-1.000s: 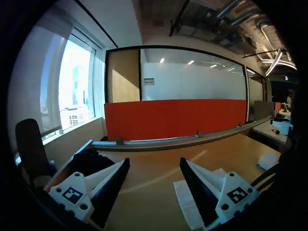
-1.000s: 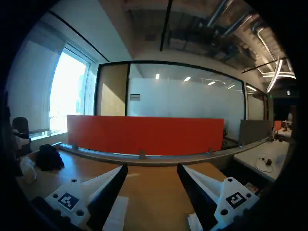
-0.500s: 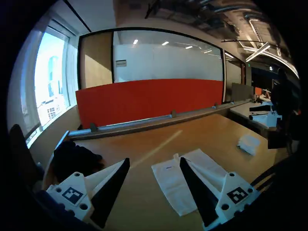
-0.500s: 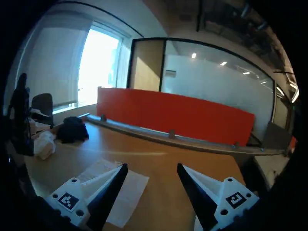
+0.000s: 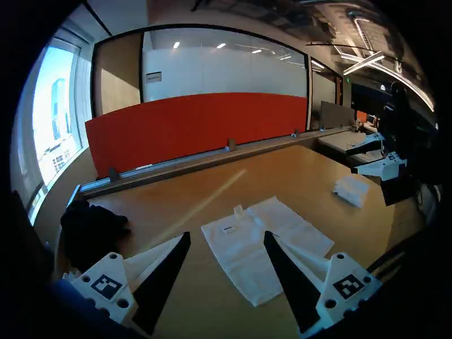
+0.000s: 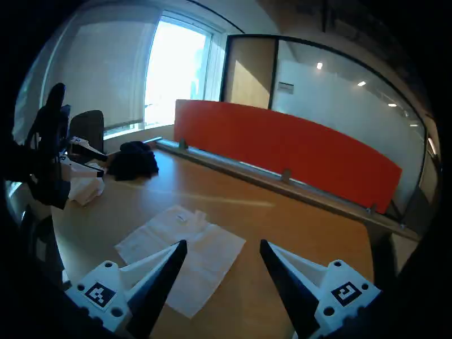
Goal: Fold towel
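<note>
Left gripper (image 5: 226,234): jaws spread wide, nothing held, above a light brown wooden tabletop (image 5: 305,175). A white rectangular cloth towel (image 5: 243,254) lies flat and unfolded on the tabletop directly ahead of the jaws. It takes up most of the gap between them, and its right part passes behind the right finger and reappears beyond it. A small sewn label (image 5: 229,229) and a short white hanging loop (image 5: 238,211) sit at the towel's far edge, just ahead of the gap. A crumpled black cloth bundle (image 5: 90,229) lies beyond the left finger, well apart from the towel. A small folded white cloth (image 5: 351,190) lies far out past the right finger, also apart from the towel. A long orange partition panel (image 5: 192,127) stands along the table's far edge, well ahead of both fingertips. Right gripper (image 6: 222,243): jaws likewise spread, nothing between them, above the same tabletop. Here the towel (image 6: 198,254) lies ahead of the left finger and partly behind it, with one corner reaching into the gap between the jaws. The right finger stands over bare wood. The black bundle sits far ahead to the left, with a crumpled white cloth (image 6: 85,189) nearer on that side. Neither pair of jaws grips the towel.
</note>
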`<state>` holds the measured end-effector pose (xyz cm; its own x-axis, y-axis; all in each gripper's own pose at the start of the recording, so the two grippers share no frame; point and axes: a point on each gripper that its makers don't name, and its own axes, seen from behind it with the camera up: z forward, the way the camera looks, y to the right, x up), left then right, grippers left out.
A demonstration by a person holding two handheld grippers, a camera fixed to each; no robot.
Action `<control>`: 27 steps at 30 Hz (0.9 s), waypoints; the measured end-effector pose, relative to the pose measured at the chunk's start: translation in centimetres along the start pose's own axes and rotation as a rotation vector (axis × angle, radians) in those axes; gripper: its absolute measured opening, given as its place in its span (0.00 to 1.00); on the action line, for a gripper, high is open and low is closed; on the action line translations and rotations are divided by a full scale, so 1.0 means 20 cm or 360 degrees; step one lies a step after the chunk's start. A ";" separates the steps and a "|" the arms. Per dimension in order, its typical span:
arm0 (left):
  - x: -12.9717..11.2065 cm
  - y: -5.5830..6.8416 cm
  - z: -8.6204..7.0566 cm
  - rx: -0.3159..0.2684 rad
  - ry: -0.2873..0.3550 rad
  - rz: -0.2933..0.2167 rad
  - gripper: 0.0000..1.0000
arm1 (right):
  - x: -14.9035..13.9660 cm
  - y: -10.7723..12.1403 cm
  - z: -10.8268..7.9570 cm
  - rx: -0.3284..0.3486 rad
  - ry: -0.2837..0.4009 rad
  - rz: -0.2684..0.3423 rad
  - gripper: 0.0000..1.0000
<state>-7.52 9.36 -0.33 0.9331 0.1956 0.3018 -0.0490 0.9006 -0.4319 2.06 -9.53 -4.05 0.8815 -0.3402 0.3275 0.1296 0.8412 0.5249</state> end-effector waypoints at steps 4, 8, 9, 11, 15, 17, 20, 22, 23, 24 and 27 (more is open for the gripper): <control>-0.10 0.04 0.05 -0.0029 -0.0059 0.0020 0.97 | -0.09 -0.03 0.04 0.0036 -0.0056 0.0004 1.00; -0.22 0.09 0.09 -0.0070 -0.0121 0.0029 0.97 | -0.17 -0.06 0.07 0.0068 -0.0107 0.0000 1.00; -0.25 0.10 0.10 -0.0083 -0.0141 0.0033 0.96 | -0.20 -0.07 0.08 0.0076 -0.0120 -0.0001 1.00; -0.31 0.12 0.12 -0.0097 -0.0172 0.0043 0.97 | -0.24 -0.08 0.10 0.0087 -0.0140 -0.0002 1.00; -0.44 0.17 0.17 -0.0131 -0.0245 0.0042 0.97 | -0.33 -0.11 0.13 0.0110 -0.0188 -0.0001 1.00; -0.50 0.19 0.19 -0.0148 -0.0285 0.0039 0.96 | -0.37 -0.12 0.15 0.0115 -0.0208 -0.0002 1.00; -0.60 0.21 0.21 -0.0168 -0.0340 0.0044 0.97 | -0.44 -0.13 0.18 0.0126 -0.0238 -0.0008 0.99; -0.65 0.22 0.23 -0.0179 -0.0375 0.0053 0.97 | -0.48 -0.15 0.19 0.0136 -0.0260 -0.0012 1.00; -0.68 0.22 0.24 -0.0184 -0.0391 0.0057 0.97 | -0.50 -0.16 0.20 0.0142 -0.0273 -0.0013 1.00; -0.70 0.23 0.24 -0.0189 -0.0407 0.0062 0.97 | -0.52 -0.16 0.20 0.0147 -0.0285 -0.0015 1.00; -0.77 0.24 0.26 -0.0208 -0.0454 0.0073 0.96 | -0.59 -0.19 0.22 0.0164 -0.0327 -0.0019 1.00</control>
<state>-24.09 12.68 -2.58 0.7923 0.3527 0.4978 -0.0254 0.8344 -0.5506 -10.88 -10.50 -6.38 0.7676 -0.4374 0.4685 0.0831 0.7927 0.6039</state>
